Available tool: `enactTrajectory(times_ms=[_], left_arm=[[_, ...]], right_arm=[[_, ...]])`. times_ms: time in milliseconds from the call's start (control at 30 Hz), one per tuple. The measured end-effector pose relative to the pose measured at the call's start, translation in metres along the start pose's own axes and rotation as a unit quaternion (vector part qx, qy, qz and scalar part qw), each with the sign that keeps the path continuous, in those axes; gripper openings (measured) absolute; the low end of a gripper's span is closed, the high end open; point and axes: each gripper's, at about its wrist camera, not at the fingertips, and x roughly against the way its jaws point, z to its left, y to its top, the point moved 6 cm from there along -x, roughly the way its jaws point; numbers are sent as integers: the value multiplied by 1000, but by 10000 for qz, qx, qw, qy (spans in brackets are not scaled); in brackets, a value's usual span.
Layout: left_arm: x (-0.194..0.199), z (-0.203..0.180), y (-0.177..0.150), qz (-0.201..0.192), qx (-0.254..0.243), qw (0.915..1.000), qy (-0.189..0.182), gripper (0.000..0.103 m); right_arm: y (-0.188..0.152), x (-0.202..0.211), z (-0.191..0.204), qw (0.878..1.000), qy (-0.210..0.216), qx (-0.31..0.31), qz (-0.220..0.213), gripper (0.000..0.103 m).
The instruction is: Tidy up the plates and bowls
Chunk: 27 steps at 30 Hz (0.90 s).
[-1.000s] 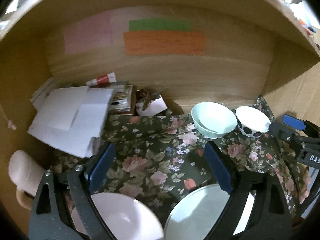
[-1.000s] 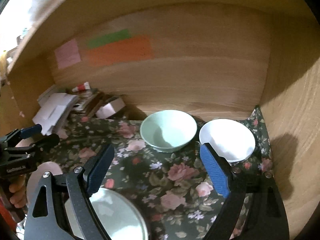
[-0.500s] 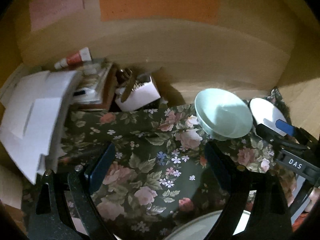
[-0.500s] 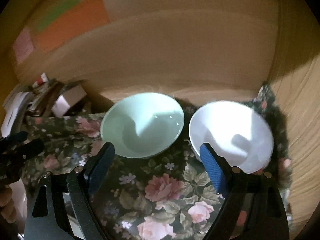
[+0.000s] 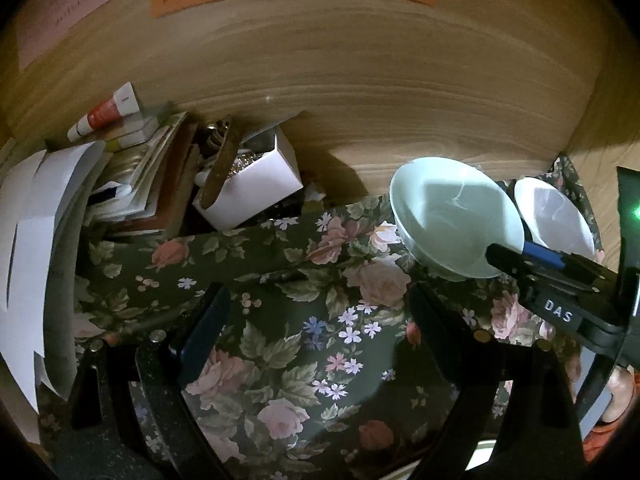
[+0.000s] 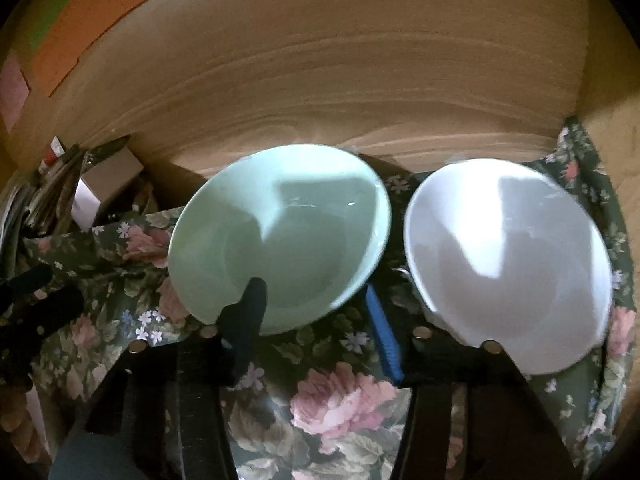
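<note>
The green bowl (image 6: 280, 236) is pale, glossy and empty, sitting on my flowered cloth (image 6: 328, 392) against the far wooden wall, with the white bowl (image 6: 508, 260) just beside it on the right. To the far left lie a white box (image 5: 252, 188) and stacked papers (image 5: 36, 248). My right tool (image 6: 316, 320) is wide, one finger over the green bowl's near rim, the other outside it. My left tool (image 5: 316, 320) is wide and empty, left of the bowls.

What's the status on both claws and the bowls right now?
Right claw open, straddling green bowl near rim. Left claw open, empty, over floral cloth. White bowl beside green, untouched. Nothing blocking.
</note>
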Motion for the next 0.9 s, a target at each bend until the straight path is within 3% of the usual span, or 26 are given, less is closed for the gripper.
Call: enactTrajectory(times_ms=[233,333,433,533,767,900], left_arm=[[-5,3,-3,14,25,10000,-25,91],[-5,5,-3,4,75,10000,-41,91],[-5,7,-3,10,109,9999,-52,91],[-6,8,-3,58,148,9998,-91,91],[-19,8,-10,306,193,9992,-158,91],[-24,1,-13,549,75,9980,-310,84]], right_arm=[[3,-21,-1,9996,13,-182,225,43],[5,-31,-2,9987,132,-277,406,34],[5,-36,2,9988,49,-16,484,27],[4,-34,11,9981,57,281,538,26],[-15,-16,36,9930,415,767,795,23],[-27,-6,45,9898,559,916,940,22]])
